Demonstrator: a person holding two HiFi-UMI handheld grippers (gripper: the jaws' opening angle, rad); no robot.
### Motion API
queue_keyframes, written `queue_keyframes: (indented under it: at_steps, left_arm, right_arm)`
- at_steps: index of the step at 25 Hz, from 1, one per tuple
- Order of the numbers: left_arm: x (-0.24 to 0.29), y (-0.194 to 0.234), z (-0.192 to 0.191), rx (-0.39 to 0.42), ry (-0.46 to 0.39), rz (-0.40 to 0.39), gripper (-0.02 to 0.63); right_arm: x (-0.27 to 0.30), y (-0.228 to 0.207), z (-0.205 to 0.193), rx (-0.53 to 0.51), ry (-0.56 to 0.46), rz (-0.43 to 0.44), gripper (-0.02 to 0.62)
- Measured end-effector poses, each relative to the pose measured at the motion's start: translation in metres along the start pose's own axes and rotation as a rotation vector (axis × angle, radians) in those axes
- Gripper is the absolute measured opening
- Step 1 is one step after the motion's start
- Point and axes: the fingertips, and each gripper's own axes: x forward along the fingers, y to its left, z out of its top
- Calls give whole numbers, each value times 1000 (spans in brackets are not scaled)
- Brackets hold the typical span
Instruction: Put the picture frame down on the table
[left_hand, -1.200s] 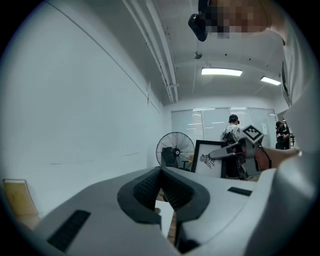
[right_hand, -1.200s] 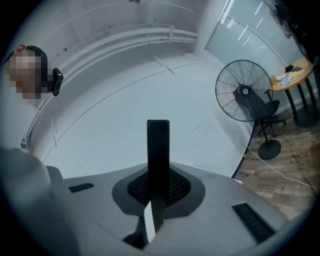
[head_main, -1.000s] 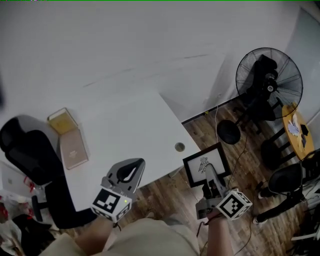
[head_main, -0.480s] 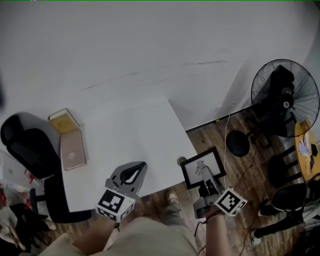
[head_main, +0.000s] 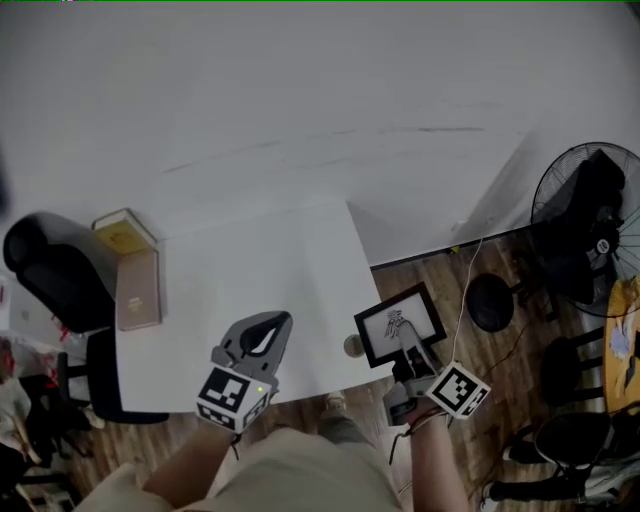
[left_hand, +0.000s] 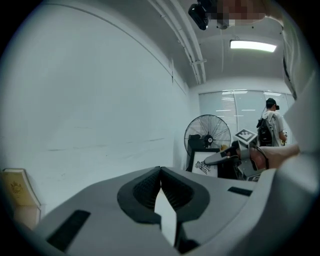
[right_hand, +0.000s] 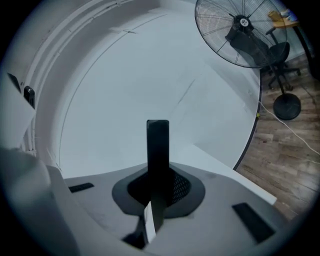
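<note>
Beside table (head_main: 250, 265) edge, right gripper (head_main: 407, 340) clamps picture frame (head_main: 378, 326); left gripper (head_main: 272, 324) closed, empty.

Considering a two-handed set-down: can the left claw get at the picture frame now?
Probably yes: nothing stands between left claw and picture frame, held in the right claw; left jaws are shut.

Head view steeply down; both gripper views toward fan (head_main: 598, 228).

Picture frame (head_main: 378, 330) | carried in by right gripper (head_main: 404, 342) | brought beside table (head_main: 250, 270) edge, at its 4 o'clock
</note>
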Motion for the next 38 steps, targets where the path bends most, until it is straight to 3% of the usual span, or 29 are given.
queue_keyframes:
  at_steps: [5, 7, 11, 17, 23, 27, 38]
  left_arm:
    - [30, 18, -10, -39, 19, 96, 21]
    - [41, 25, -15, -56, 32, 135, 21]
    - [62, 32, -24, -77, 57, 193, 21]
    - [85, 41, -33, -115, 61, 279, 21]
    - [105, 46, -53, -148, 95, 278, 21]
    - [114, 56, -70, -183, 115, 279, 21]
    - [124, 77, -118, -284, 206, 226, 21]
  right_arm:
    - [42, -26, 14, 52, 84, 27, 32]
    - [64, -31, 16, 61, 128, 90, 32]
    - [91, -76, 9, 156, 224, -9, 32]
    - [129, -112, -4, 276, 294, -22, 32]
    - [157, -139, -24, 487, 277, -17, 34]
    - [169, -163, -44, 632, 253, -62, 32]
    - [195, -191, -74, 691, 218, -181, 33]
